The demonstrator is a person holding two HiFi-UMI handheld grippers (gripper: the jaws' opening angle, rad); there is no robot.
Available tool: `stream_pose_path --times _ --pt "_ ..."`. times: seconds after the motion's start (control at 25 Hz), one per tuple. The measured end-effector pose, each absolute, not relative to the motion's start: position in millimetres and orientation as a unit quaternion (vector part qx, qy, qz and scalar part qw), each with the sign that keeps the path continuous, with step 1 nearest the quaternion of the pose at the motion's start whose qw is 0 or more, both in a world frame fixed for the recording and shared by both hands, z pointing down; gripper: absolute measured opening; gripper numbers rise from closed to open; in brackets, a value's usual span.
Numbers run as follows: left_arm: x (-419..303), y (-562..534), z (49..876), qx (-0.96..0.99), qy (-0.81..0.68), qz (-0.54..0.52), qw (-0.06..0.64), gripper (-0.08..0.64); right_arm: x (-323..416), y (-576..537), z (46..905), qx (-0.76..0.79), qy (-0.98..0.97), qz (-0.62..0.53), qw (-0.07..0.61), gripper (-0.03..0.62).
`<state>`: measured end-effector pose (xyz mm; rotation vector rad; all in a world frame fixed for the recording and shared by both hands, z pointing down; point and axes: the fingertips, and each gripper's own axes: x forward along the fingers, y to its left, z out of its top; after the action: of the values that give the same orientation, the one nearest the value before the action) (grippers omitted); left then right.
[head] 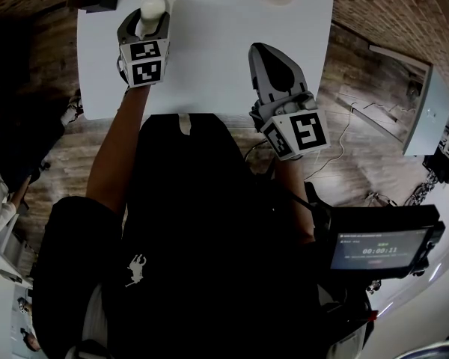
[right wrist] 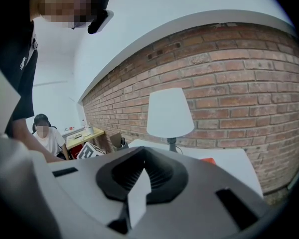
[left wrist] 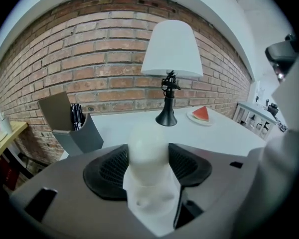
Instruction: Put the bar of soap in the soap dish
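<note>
1. The right gripper (head: 266, 57) is the one closest to the person. It sits low over the near edge of the white desk (head: 209, 43) with its jaws pressed together and nothing between them.
2. The left gripper (head: 150, 19) is farther out over the desk and carries the bar of soap (left wrist: 148, 151). Its jaws stand wide, with the ribbed pads bearing on the bar's two flanks.
3. The soap is a pale, cream-white bar with rounded, smooth, matte ends. Its long axis runs along the jaws, so one end juts out past the fingertips and points away from the person and slightly downward.
4. Beyond the soap, almost straight ahead of the left gripper, a lamp (left wrist: 169, 49) stands on a black base under a white shade. A grey pen holder (left wrist: 77, 133) is off to its left, by the brick wall.
5. The only dish in view is a small white one (left wrist: 209, 120) at the desk's far edge, and a red wedge (left wrist: 201, 113) lies on it. I take it for the soap dish, but I cannot be sure.
6. The coming move depends on this relation: the dish lies ahead and to the right of the loaded left gripper, just past the lamp's base on its right. It is well apart from the soap and roughly in line with the idle right gripper. The left gripper would likely need to carry the bar across, clear of the lamp.
</note>
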<state>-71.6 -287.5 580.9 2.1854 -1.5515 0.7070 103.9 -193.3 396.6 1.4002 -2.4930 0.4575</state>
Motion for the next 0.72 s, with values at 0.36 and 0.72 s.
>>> stream_pose_path --times 0.36,0.72 --pt "-73.7 -287.6 591.0 0.768 -0.551 0.267 0.187 0.261 104.6 -193.7 396.7 0.483 -0.852 0.161 0.121 0.003" --pt "-76.9 -285.5 600.3 0.762 -0.553 0.279 0.188 0.261 104.2 -191.9 396.1 0.481 -0.854 0.159 0.119 0.003"
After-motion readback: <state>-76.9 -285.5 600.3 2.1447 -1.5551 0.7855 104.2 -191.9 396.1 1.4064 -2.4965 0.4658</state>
